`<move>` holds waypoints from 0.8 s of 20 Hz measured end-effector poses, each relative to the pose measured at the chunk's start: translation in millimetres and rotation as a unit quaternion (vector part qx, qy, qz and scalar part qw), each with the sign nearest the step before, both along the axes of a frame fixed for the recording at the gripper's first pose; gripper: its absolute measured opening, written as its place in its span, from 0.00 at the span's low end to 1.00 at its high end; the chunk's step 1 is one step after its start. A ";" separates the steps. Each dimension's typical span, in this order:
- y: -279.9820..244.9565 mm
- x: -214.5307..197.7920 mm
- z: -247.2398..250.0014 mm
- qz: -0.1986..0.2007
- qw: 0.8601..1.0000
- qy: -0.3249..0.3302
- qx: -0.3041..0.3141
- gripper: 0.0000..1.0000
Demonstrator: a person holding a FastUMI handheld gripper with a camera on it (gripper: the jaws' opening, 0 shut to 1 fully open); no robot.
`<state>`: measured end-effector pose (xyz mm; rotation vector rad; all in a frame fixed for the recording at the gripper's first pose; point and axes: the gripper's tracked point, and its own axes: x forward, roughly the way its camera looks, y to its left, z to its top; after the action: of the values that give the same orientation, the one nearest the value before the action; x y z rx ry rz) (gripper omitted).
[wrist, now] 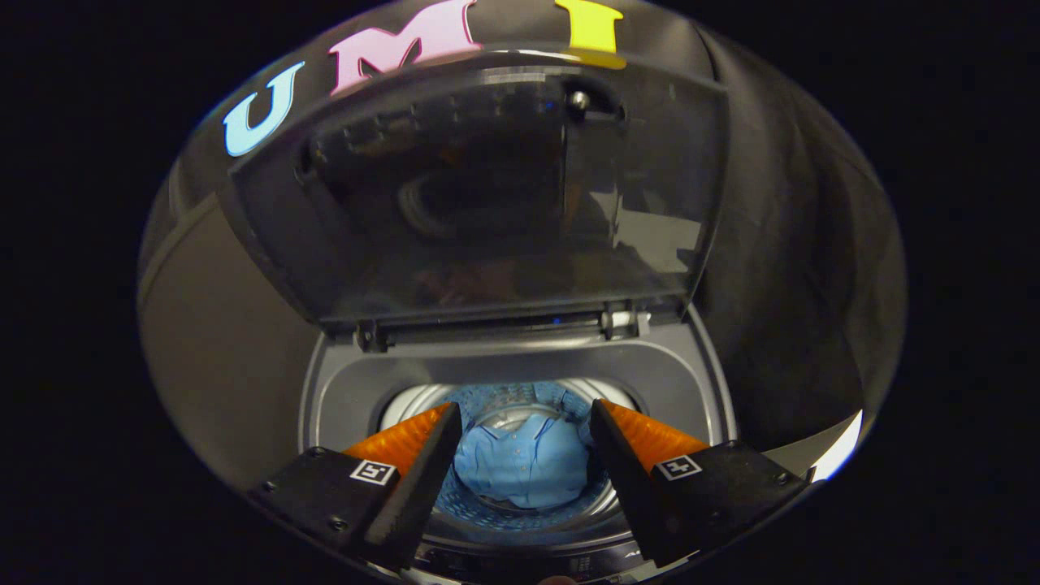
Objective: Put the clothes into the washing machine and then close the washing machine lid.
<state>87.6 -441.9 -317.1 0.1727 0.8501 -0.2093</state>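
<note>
Gripper view: gripper (524,422) is hanging over the top-load washing machine (691,382), looking down into the opening. Fingers are spread wide apart, released, gripping nothing; left finger (406,443) and right finger (650,439) are each sitting over one side of the drum mouth. Blue shirt (524,463) is lying bunched at the bottom of the drum (422,400), showing in the gap between the fingers and well below them, not touching either one. A collar or placket with buttons is facing up on the shirt. Perforated blue drum floor is showing around the shirt on its near side and far side. Lid (487,195) is standing open, tilted up and back at the far side of the machine, hinged along its lower edge just beyond the drum; the tinted see-through panel is reflecting the machine's inside. Grey top deck is ringing the drum opening. Dark booth wall (796,244) is sitting behind and to the right of the lid.
</note>
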 end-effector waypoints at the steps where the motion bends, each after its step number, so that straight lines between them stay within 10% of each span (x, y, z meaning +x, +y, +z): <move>1: -1.1 4.4 17.5 -0.007 1.000 -0.024 -0.002 1.00; 10: 16.8 111.5 197.0 0.051 0.962 -0.266 -0.033 0.99; 16: 8.4 168.0 142.8 0.055 0.973 -0.214 -0.068 0.98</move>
<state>255.6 -433.6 -174.4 0.0377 0.4120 -0.1184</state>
